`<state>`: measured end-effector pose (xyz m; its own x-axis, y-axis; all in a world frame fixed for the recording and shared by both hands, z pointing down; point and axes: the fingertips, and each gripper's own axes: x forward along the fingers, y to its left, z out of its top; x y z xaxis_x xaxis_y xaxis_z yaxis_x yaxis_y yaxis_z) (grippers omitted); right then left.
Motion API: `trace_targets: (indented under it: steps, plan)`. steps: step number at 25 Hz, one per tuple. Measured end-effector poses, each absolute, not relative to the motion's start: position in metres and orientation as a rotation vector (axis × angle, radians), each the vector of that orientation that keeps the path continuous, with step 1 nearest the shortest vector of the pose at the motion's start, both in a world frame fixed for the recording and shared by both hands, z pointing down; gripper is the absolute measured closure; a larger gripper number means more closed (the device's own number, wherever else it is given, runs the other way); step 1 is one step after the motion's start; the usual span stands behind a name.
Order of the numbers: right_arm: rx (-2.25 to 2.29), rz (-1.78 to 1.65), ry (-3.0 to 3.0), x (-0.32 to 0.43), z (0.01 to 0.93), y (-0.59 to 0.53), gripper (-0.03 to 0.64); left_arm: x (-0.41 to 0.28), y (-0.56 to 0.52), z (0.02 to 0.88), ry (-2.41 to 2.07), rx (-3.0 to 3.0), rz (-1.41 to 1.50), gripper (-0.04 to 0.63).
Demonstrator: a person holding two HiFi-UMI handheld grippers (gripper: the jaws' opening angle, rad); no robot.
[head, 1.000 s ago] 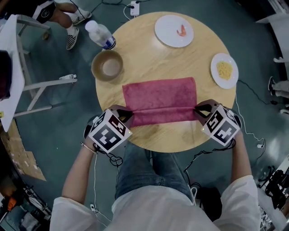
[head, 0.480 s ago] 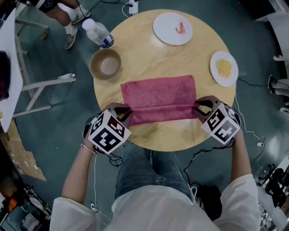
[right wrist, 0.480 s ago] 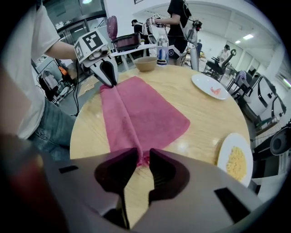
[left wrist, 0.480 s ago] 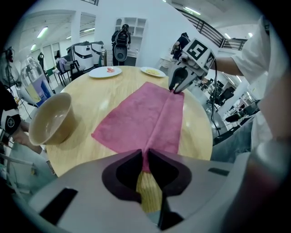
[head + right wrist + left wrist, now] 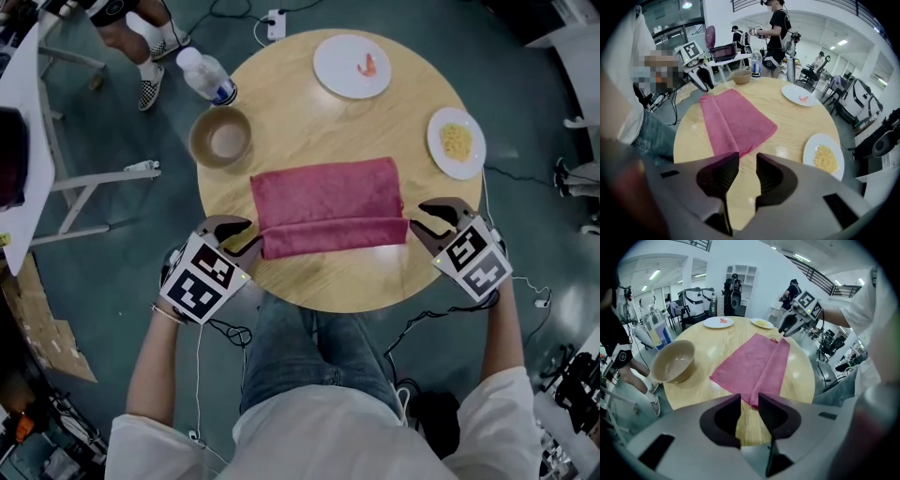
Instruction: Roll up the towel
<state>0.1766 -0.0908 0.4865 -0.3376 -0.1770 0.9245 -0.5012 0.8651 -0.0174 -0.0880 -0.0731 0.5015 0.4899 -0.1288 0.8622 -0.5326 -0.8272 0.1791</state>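
Observation:
A pink towel (image 5: 328, 195) lies flat on the round wooden table (image 5: 309, 122), its near edge folded over into a narrow band (image 5: 333, 234). My left gripper (image 5: 242, 236) hovers just off the band's left end. Its jaws have just been opening and stand slightly apart with nothing between them. My right gripper (image 5: 424, 217) sits off the band's right end, jaws likewise just opened and empty. In the left gripper view the towel (image 5: 754, 364) starts just beyond the left gripper (image 5: 750, 397). The right gripper view shows the towel (image 5: 733, 119) past the right gripper (image 5: 747, 157).
A tan bowl (image 5: 221, 137) and a water bottle (image 5: 208, 73) stand at the table's far left. A white plate (image 5: 352, 66) with a red morsel is at the back, a plate of yellow food (image 5: 456, 142) at the right. The person's legs are under the near edge.
Both grippers let go of the towel's folded near edge, opened a little and drew back outward from its ends. The towel stayed in place.

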Motion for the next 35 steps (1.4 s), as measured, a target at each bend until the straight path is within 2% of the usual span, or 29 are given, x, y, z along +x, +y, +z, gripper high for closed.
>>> trace_targets:
  steps: [13,28,35]
  plan:
    - [0.32,0.26,-1.945,0.148,0.494,-0.03,0.507,-0.046,-0.013,0.5,-0.372,2.477,1.462,0.469]
    - [0.246,0.164,-1.863,0.149,0.521,-0.03,0.522,-0.051,-0.016,0.528,-0.387,2.46,1.517,0.48]
    - [0.259,0.152,-1.853,0.149,0.526,-0.032,0.55,-0.054,-0.02,0.532,-0.393,2.468,1.534,0.508]
